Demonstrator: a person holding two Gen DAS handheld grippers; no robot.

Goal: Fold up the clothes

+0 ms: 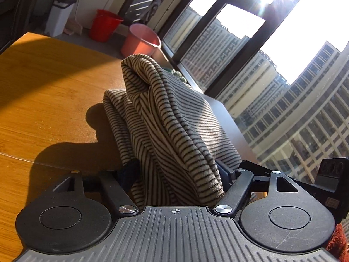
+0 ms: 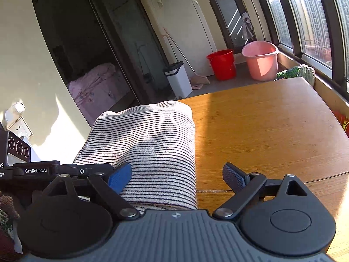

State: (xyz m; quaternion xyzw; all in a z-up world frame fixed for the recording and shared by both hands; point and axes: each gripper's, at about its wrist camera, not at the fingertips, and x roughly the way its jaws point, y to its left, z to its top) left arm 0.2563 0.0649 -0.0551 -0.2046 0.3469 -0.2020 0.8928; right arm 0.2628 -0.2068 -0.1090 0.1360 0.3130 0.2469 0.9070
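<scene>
Striped garment lies folded on the wooden worktop; right tongs spread wide, released; left tongs parted, cloth draped between them, grip unclear

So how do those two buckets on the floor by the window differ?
The red bucket is a deep, bright red; the pink bucket is pale. The pink bucket looks wider at the rim and stands nearer the window, while the red bucket sits closer to the door. Both stand upright on the floor beyond the table.
</scene>
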